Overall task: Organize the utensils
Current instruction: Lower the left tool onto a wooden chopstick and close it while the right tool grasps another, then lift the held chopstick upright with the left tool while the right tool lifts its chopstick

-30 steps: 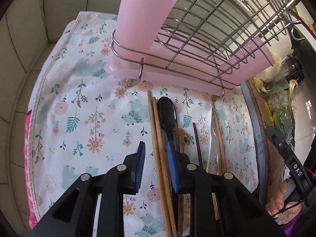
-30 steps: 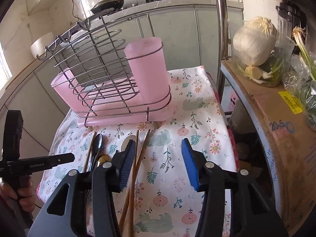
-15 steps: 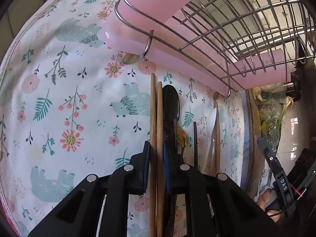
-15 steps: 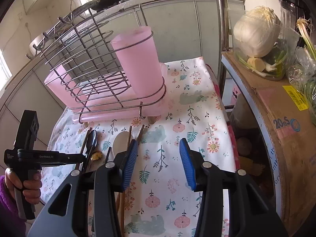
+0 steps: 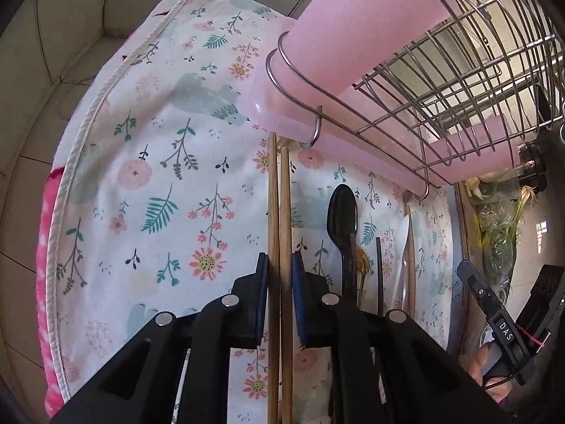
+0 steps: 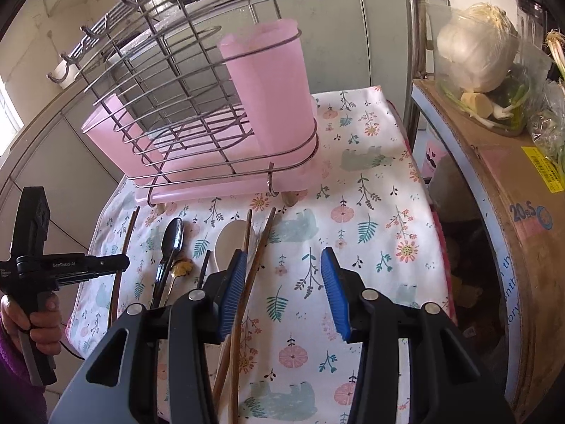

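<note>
A pair of wooden chopsticks (image 5: pixel 279 212) runs between the pads of my left gripper (image 5: pixel 280 282), which is shut on it above the floral cloth (image 5: pixel 159 176). To their right lie a black spoon (image 5: pixel 342 212), a gold utensil (image 5: pixel 362 261) and a white spoon (image 5: pixel 406 247). My right gripper (image 6: pixel 284 289) stands open above the cloth. A second pair of chopsticks (image 6: pixel 257 243) lies just inside its left pad, untouched. Behind stands a wire rack (image 6: pixel 159 88) with a pink holder cup (image 6: pixel 272 88). In the right wrist view a hand holds the left gripper's black body (image 6: pixel 53 265) at the left edge.
A cardboard box (image 6: pixel 512 194) topped with bagged vegetables (image 6: pixel 476 56) stands close on the right, past the cloth's edge. A metal pole (image 6: pixel 413 35) rises behind the cloth's right corner. Grey cabinet fronts close off the back. A pink towel edge (image 5: pixel 46 247) shows under the cloth.
My left gripper has gone from open to shut on the chopstick pair, which now sits further left of the black spoon. My right gripper has sunk slightly toward the cloth, still open.
</note>
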Available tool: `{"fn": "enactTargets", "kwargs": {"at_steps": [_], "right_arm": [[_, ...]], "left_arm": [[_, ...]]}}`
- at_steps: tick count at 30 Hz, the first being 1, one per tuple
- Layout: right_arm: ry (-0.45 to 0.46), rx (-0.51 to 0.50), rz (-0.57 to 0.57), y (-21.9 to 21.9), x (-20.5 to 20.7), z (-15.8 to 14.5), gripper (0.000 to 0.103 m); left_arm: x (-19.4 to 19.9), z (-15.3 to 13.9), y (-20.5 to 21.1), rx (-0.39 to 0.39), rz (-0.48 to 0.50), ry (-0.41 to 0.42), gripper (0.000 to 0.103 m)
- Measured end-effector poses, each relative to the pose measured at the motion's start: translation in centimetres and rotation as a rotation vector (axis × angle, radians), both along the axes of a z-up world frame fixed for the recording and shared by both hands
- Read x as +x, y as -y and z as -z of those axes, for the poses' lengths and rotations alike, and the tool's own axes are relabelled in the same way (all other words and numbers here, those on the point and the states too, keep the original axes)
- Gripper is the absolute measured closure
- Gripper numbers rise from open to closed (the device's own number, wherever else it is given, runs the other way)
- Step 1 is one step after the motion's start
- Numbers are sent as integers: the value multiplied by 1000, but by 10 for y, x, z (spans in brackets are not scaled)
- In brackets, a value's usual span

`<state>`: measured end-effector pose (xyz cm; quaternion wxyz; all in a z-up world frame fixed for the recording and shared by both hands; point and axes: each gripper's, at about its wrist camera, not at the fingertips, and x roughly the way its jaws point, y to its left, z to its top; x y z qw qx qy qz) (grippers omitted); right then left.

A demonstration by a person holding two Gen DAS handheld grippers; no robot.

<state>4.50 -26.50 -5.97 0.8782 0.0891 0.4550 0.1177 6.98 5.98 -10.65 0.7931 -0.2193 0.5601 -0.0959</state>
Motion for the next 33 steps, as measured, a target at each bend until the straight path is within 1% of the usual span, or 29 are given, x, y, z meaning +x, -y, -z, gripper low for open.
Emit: {"fn": "enactTargets", "kwargs": {"at_steps": [1, 4, 7, 9, 10, 12, 13, 14, 15, 19, 23, 26, 27, 30, 33], "right_arm": [[-12, 7, -8, -3, 1, 2, 58], [-24, -8, -46, -18, 5, 7, 58], [-25, -67, -76, -36, 10, 12, 58], [-33, -100, -84, -44, 16, 18, 58], [-42, -107, -84, -46, 19, 21, 60], [-79, -95, -84, -46, 25, 30, 79], [-98, -83, -82, -45, 27, 34, 84], [-117, -68, -82, -43, 29, 38, 91], [-127, -54, -86, -42, 30, 40, 94], [-124, -54, -81, -36, 25, 40, 96], [-124, -49, -62, -29, 23, 39, 96], [-130, -43, -48, -24, 22, 41, 96], [-132, -38, -44, -22, 22, 41, 96], [-136, -26, -34, -19, 23, 42, 96], [-136, -22, -32, -17, 24, 43, 96]], "left_arm": [[0, 0, 3, 24, 13, 6, 90], [1, 0, 6, 42, 27, 4, 89], [1, 1, 2, 35, 13, -3, 88], [1, -2, -5, 34, 0, 7, 88], [-1, -5, -12, 33, -6, 12, 87], [-1, -8, -21, 24, -24, 18, 87], [-1, -9, -25, 18, -31, 20, 87], [0, -9, -27, 11, -35, 18, 87], [1, -9, -27, 5, -32, 15, 87], [8, -1, -20, -21, -14, -17, 87], [13, 8, -11, -3, -12, -34, 88], [15, 13, -13, -40, -37, -53, 92], [15, 13, -14, -49, -43, -50, 97], [12, 11, -22, -89, -60, -47, 97], [11, 8, -22, -46, -54, -39, 97]]}}
